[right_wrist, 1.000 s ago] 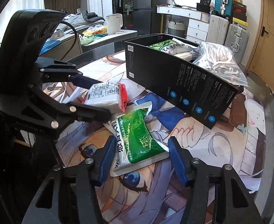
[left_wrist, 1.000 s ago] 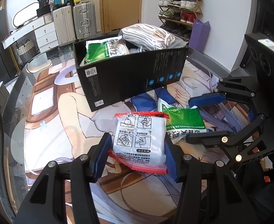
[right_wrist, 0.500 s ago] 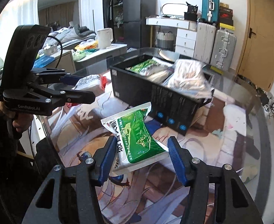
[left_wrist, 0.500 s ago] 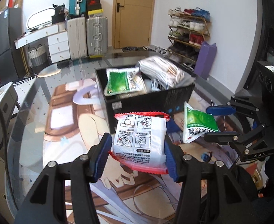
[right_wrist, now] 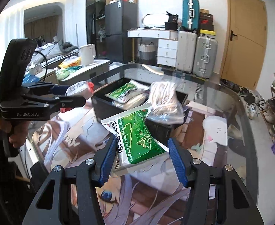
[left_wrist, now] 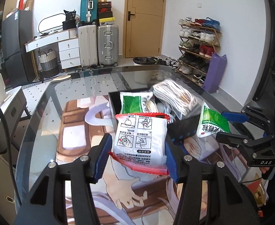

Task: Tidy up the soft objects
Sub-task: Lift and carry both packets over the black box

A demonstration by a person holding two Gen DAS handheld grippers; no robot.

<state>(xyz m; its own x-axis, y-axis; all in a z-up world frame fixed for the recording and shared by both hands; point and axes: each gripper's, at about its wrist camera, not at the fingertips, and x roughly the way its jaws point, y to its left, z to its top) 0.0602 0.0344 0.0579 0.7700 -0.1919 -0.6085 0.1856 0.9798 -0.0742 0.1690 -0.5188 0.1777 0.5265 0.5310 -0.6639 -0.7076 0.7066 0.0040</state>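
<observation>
My left gripper (left_wrist: 138, 155) is shut on a white packet with red edges (left_wrist: 140, 138), held in the air in front of the black box (left_wrist: 183, 129). My right gripper (right_wrist: 143, 159) is shut on a green and white packet (right_wrist: 139, 136), also off the table, near the box's (right_wrist: 103, 108) front wall. In the box lie another green packet (left_wrist: 132, 105) and a clear bag of striped white items (left_wrist: 174, 97). In the left wrist view the right gripper (left_wrist: 229, 126) with its green packet (left_wrist: 212, 123) is at the right. In the right wrist view the left gripper (right_wrist: 70, 95) is at the left.
The box stands on a glass table (left_wrist: 43, 131) covered with a printed cartoon mat (right_wrist: 197, 131). A person's hand (right_wrist: 15, 131) holds the left gripper's handle. A low cabinet with a white kettle (right_wrist: 87, 53) is beside the table. Suitcases (left_wrist: 107, 45) and a shoe rack (left_wrist: 199, 46) line the walls.
Both grippers have lifted their packets up off the mat. The views have tilted up, so the open top of the box now shows from above.
</observation>
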